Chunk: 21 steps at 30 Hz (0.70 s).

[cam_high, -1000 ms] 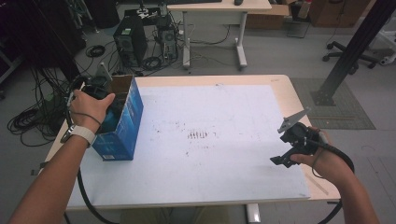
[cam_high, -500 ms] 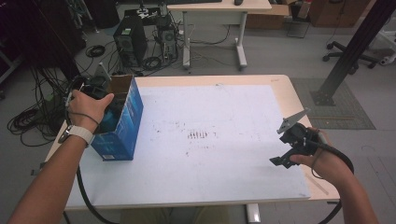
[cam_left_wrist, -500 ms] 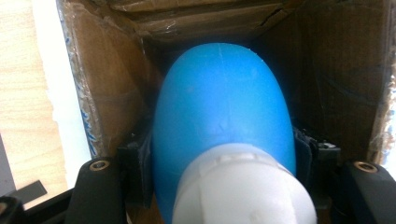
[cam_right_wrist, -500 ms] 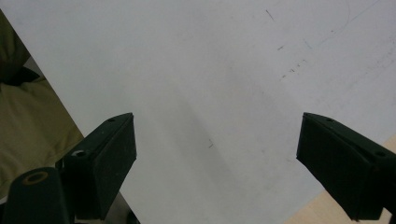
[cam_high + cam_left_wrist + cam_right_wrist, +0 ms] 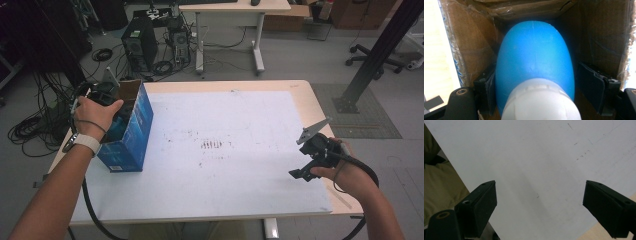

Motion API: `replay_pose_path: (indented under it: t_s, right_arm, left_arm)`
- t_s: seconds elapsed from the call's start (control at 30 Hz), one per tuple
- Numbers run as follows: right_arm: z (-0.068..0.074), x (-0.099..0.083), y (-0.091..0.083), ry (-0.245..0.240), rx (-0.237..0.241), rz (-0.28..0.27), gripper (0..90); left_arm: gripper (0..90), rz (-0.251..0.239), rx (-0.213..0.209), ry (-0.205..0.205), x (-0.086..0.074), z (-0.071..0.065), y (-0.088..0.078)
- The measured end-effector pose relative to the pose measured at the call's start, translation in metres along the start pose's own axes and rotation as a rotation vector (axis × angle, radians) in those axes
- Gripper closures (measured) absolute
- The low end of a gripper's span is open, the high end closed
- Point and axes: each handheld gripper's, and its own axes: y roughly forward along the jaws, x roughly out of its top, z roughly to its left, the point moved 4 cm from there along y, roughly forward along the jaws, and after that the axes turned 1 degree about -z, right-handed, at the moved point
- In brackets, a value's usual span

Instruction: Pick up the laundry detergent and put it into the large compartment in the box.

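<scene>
Blue rounded plastic bottle [image 5: 534, 60] with a ribbed white cap [image 5: 540, 100], inside a cardboard box [image 5: 131, 131] with brown inner walls and a glossy blue printed exterior, its print too small to read. Black gripper jaws. White table sheet [image 5: 225, 150] bearing faint dark speckled marks; pale wood table edge [image 5: 305, 95].

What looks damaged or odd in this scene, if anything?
The blue box is worn: its cardboard lining is frayed and torn at the rim. The white sheet carries dark specks near its middle. Nothing is spilled.
</scene>
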Motion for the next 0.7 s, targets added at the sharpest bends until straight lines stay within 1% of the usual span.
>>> replay_pose_path:
  t_s: [0.17,0.63,0.7]
  right_arm:
    - [0.0,-0.0004,-0.0008,0.002,-0.001,0.001,11.9]
    - [0.0016,0.0007,-0.0019,-0.003,0.001,0.001,11.9]
    - [0.0022,0.0008,-0.0023,-0.003,0.002,0.0,12.0]
  left_arm:
    - [23.9,-0.002,0.003,0.004,-0.0002,-0.0002,0.0]
    - [23.4,-0.004,-0.02,0.002,-0.0013,0.0015,-0.0062]
    - [23.4,-0.002,-0.018,0.002,-0.0015,0.0012,-0.0072]
